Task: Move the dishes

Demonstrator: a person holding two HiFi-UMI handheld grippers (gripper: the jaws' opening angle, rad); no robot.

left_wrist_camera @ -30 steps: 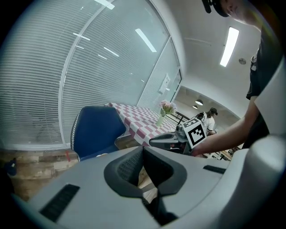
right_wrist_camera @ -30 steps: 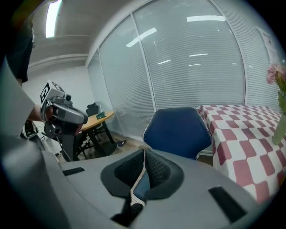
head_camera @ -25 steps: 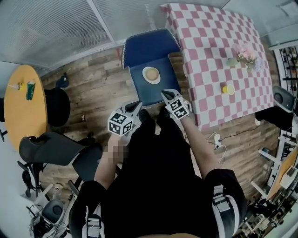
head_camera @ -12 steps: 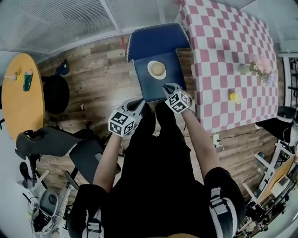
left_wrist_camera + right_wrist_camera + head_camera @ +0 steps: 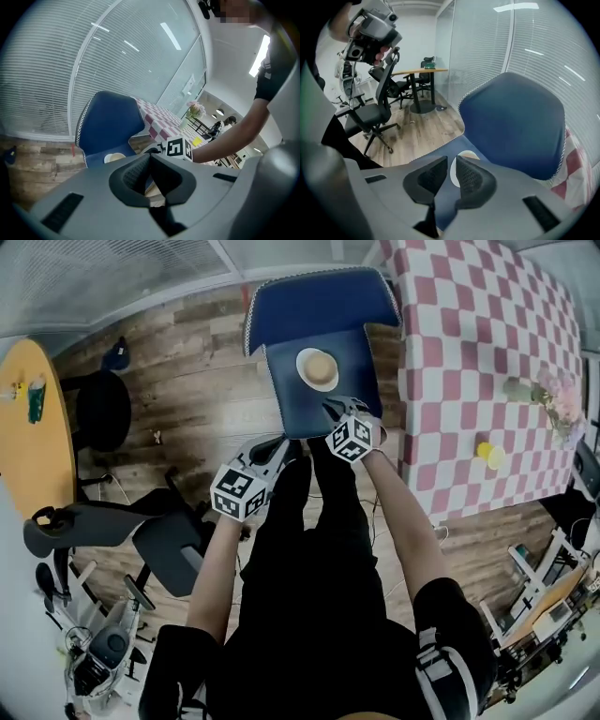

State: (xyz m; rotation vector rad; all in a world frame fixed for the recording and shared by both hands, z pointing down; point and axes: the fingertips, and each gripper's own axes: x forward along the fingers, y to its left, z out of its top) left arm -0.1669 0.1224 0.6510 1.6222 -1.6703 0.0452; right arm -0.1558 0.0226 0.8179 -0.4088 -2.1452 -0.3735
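A white dish [image 5: 318, 369] with a tan centre sits on the seat of the blue chair [image 5: 319, 306], towards the backrest and apart from both tools. The right gripper [image 5: 336, 409] hovers over the front part of the chair's seat, pointing at the dish; in the right gripper view its jaws stand only slightly parted with nothing between them, and the dish shows through the narrow gap just beyond the tips. The left gripper [image 5: 277, 448] hangs off the chair's front edge, over the wooden floor [image 5: 178, 409] and farther from the dish; in the left gripper view its jaws are pressed together at the tips and hold nothing. On the right-hand side of the chair, almost against it, stands a table with a pink-and-white checked cloth [image 5: 469, 324], carrying a yellow cup [image 5: 487, 454] and a vase of flowers [image 5: 521, 388]. Well to the chair's other side are a round yellow table [image 5: 28, 437] and black office chairs [image 5: 141, 535].
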